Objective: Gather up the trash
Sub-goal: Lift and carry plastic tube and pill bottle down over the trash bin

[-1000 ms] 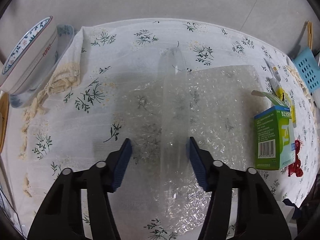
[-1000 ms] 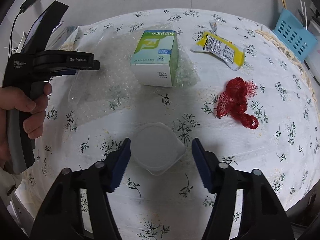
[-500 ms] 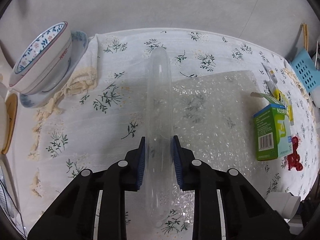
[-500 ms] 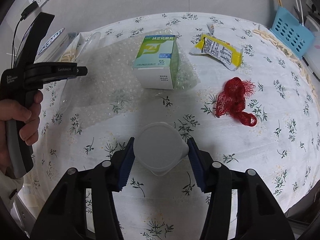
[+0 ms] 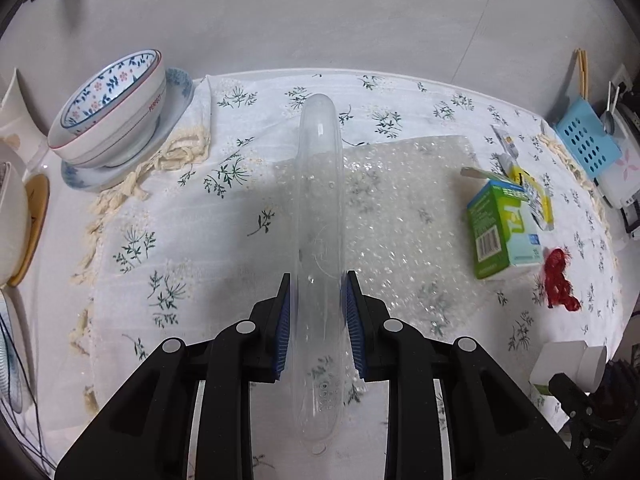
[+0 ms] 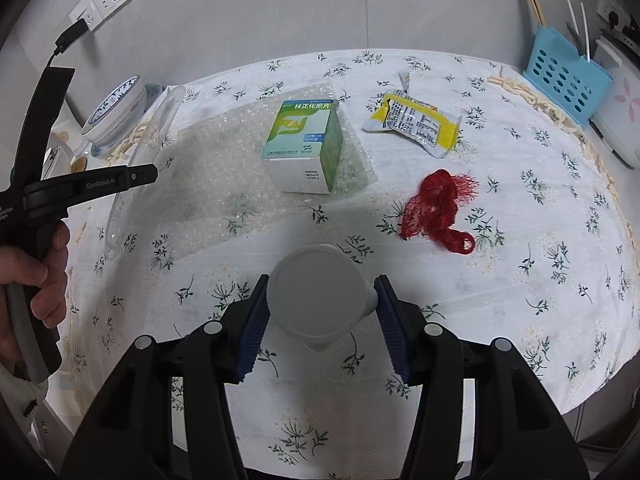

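Observation:
My left gripper is shut on a long clear plastic tray, held on edge above the table; it also shows in the right wrist view. My right gripper is shut on a white plastic cup, lifted off the cloth. On the table lie a sheet of bubble wrap, a green and white medicine box, a yellow snack wrapper and a red mesh net.
Stacked floral bowls on a plate stand at the table's left edge. A blue perforated basket stands at the far right. A small white tube lies behind the wrapper. The floral tablecloth covers the round table.
Both grippers have closed, the left on the clear tray and the right on the white cup, and both have lifted them up off the table.

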{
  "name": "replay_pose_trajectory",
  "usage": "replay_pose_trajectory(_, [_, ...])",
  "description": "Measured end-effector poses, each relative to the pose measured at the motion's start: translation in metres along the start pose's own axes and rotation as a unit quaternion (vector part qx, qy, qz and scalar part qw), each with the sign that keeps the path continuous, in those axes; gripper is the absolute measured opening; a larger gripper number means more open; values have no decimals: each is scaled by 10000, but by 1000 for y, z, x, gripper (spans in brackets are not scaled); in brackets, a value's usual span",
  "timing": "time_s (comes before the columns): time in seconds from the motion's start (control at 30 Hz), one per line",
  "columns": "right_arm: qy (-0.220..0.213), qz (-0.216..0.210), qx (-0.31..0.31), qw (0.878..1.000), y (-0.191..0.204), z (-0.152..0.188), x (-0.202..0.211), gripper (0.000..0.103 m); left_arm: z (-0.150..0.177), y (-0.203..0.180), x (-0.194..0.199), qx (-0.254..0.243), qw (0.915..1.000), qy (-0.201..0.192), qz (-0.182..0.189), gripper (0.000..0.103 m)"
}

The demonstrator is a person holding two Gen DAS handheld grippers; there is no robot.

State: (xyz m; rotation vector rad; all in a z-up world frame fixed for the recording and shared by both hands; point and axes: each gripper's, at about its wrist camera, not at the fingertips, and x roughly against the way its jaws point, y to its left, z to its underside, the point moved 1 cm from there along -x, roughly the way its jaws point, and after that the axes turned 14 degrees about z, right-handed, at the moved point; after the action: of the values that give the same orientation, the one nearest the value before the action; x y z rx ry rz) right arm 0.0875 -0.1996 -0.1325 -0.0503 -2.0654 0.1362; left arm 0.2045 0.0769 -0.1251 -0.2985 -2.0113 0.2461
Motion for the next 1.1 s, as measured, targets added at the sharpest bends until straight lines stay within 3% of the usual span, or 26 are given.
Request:
replay_pose_trajectory(0.33, [-166, 88, 8, 9998, -20, 20, 25, 50, 34, -33, 32, -76, 9995, -271, 106, 24])
replay_pose_trajectory(0.87, [-333, 102, -225, 9991, -67, 69, 69, 50, 113, -91, 65, -264, 9984, -275, 409, 24])
replay_pose_trajectory(1.1, [-309, 67, -16, 9995, -77, 94, 77, 50, 155, -117, 72, -197, 9984, -237, 464, 24])
